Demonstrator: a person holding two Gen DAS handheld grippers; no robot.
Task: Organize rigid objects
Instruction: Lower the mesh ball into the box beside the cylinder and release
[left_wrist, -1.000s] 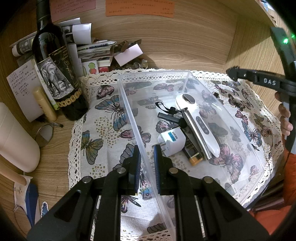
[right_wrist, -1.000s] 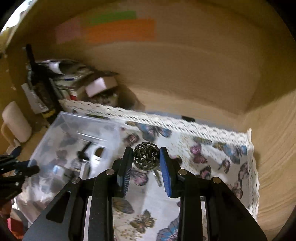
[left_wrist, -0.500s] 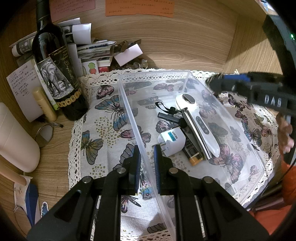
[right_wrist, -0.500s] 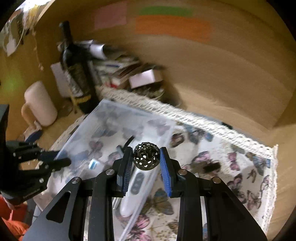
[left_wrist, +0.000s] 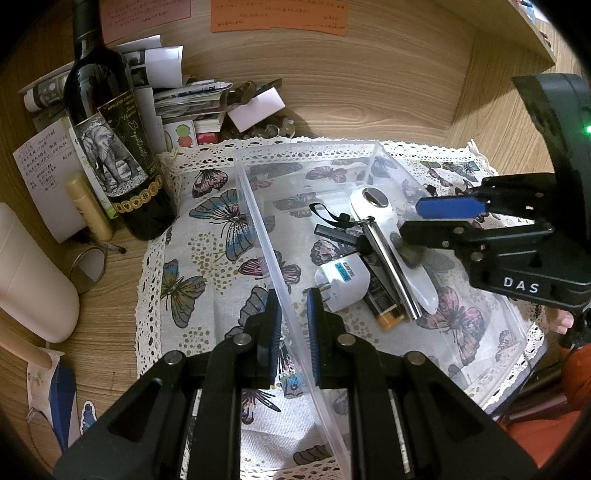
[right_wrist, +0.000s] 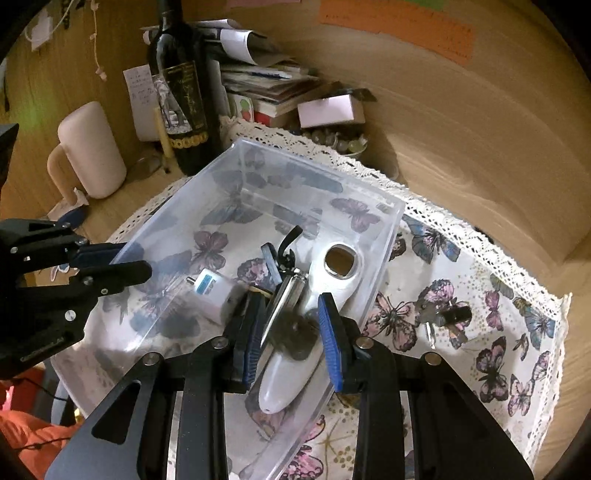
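A clear plastic bin (left_wrist: 258, 218) (right_wrist: 321, 173) stands on the butterfly cloth. It holds a white handheld device (left_wrist: 376, 210) (right_wrist: 332, 280), a white plug adapter (left_wrist: 343, 282) (right_wrist: 218, 291), a metal bar and a lighter (left_wrist: 384, 310). My left gripper (left_wrist: 291, 314) is shut on the bin's near wall; it also shows in the right wrist view (right_wrist: 125, 262). My right gripper (right_wrist: 291, 332) (left_wrist: 424, 218) is open over the bin. A dark perforated ball (right_wrist: 295, 338) (left_wrist: 408, 253), motion-blurred, is between and below its jaws, over the white device.
A wine bottle (left_wrist: 110, 140) (right_wrist: 184, 99), a paper pile (left_wrist: 192, 99) and a cream mug (right_wrist: 88, 151) stand left of the bin by the wooden wall. A small black object (right_wrist: 447, 317) lies on the cloth right of the bin.
My right gripper moved left over the bin and opened. The perforated ball left its jaws and is blurred below them. My left gripper has kept still on the bin wall.
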